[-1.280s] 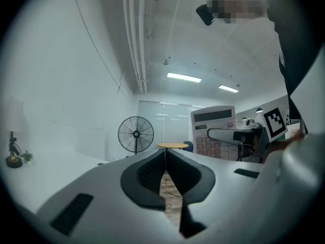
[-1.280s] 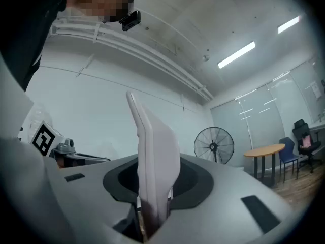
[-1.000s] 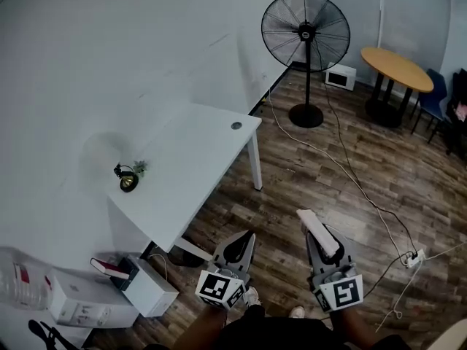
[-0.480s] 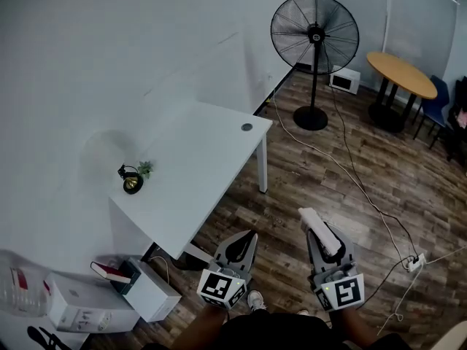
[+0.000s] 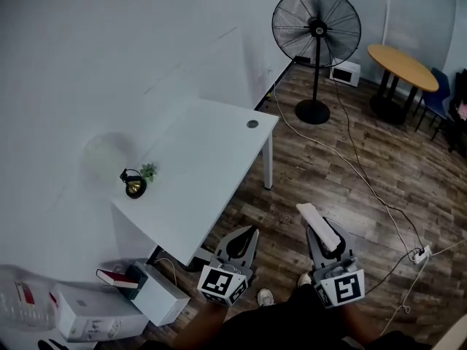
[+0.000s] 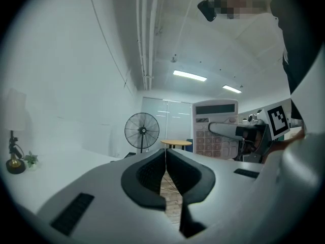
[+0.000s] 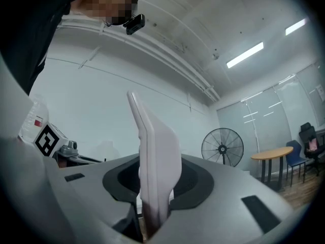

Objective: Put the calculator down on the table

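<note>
A white calculator (image 5: 318, 226) stands on edge in my right gripper (image 5: 322, 233), which is shut on it over the wooden floor. In the right gripper view the calculator (image 7: 154, 159) rises between the two dark pads. The left gripper view shows the calculator's keypad face (image 6: 217, 129) off to the right. My left gripper (image 5: 241, 240) is shut and holds nothing; its pads (image 6: 152, 174) meet. The white table (image 5: 211, 168) lies ahead and to the left, both grippers short of its near corner.
A small dark lamp with a green sprig (image 5: 133, 183) stands at the table's left edge. A standing fan (image 5: 316, 29), a round wooden table (image 5: 401, 67), a cable (image 5: 350, 159) across the floor and boxes (image 5: 153, 292) under the table's near end.
The table, fan and floor have shifted in the head view as both grippers moved forward together. The calculator stays in the right gripper and the left stays shut.
</note>
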The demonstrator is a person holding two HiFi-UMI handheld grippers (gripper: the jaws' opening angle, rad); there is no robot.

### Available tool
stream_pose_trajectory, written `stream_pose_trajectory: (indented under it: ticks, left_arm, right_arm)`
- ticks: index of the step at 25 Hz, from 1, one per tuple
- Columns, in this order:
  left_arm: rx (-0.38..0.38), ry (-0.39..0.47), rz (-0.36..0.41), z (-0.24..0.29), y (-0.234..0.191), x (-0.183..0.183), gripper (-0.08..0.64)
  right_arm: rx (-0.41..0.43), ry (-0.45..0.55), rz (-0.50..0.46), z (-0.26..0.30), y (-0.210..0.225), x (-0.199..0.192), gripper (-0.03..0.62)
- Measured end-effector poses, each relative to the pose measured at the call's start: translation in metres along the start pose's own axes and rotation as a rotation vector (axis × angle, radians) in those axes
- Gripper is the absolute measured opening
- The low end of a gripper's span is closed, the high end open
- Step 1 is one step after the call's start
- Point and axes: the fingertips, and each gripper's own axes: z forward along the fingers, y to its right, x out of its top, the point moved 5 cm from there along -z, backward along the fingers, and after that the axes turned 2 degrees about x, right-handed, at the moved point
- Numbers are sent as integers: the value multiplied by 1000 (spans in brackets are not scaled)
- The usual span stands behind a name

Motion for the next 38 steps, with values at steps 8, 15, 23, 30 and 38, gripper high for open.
stream_pose_trajectory:
  ticks: [8, 15, 23, 30, 38]
  left_arm:
    - [64, 9, 0, 42, -36, 11, 23]
    - [121, -10, 7, 97, -69, 12, 23]
    - [192, -17, 38, 167, -94, 15, 23]
    - [296, -6, 20, 200, -111, 20, 23]
    - [425, -16, -40, 197, -153, 7, 23]
  right_arm:
    - [55, 4, 30, 54, 28, -14, 138]
    - [126, 8, 45, 121, 69, -27, 138]
    - [257, 55, 80, 196, 117, -30, 138]
    - [356, 51, 88, 243, 148, -42, 138]
    - [448, 31, 106, 300, 141, -56, 138]
